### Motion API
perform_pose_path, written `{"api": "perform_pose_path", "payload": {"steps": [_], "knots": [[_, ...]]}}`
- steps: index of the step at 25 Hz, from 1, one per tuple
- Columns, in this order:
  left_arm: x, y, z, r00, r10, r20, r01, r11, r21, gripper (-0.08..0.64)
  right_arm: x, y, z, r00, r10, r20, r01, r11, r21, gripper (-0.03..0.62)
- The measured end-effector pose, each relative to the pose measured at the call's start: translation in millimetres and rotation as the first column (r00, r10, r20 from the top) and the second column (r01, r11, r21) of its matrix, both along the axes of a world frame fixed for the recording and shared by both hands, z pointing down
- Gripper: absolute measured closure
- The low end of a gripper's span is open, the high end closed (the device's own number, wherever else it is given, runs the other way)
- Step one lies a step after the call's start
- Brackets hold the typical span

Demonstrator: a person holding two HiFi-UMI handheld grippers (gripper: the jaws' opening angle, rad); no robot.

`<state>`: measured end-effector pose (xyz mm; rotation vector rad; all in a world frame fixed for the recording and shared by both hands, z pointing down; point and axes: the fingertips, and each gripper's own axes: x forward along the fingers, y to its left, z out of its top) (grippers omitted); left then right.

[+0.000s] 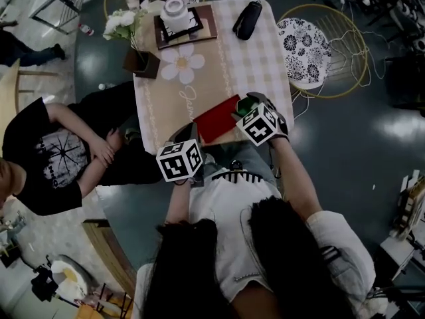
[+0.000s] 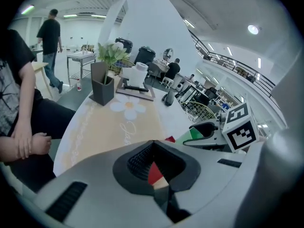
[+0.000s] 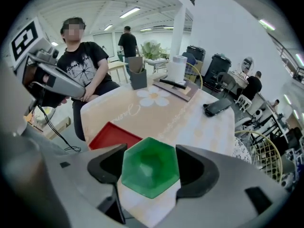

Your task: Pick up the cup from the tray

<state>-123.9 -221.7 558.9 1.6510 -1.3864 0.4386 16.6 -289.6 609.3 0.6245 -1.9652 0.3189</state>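
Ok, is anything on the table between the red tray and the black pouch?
No. In the head view only bare checked tablecloth lies between the red tray and the black pouch; the right gripper view agrees.

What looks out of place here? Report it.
Only the red tray: it lies skewed to the table's edges, right at the near edge. The green cup sits squarely in the right gripper. Nothing looks spilled or damaged.

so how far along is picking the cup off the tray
Done: the right gripper is shut on the green cup. In hand: the cup is held beside the red tray, over the tablecloth, not on the tray. Left: little, perhaps lifting it clear; its height above the table can't be told.
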Motion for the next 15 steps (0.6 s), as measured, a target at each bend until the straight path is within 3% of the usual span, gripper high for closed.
{"api": "perform_pose_path", "payload": {"steps": [7, 15], "knots": [[23.4, -20.5, -4.0, 0.998, 0.058, 0.0, -0.058, 0.998, 0.0, 0.552, 60.0, -24.9, 5.7, 0.989, 0.144, -0.018, -0.145, 0.989, -0.013, 0.267], [44.2, -40.9, -0.8, 0.996, 0.093, -0.006, -0.093, 0.996, -0.001, 0.552, 88.1, -33.9, 21.0, 0.981, 0.193, -0.03, -0.194, 0.98, -0.041, 0.267]]}}
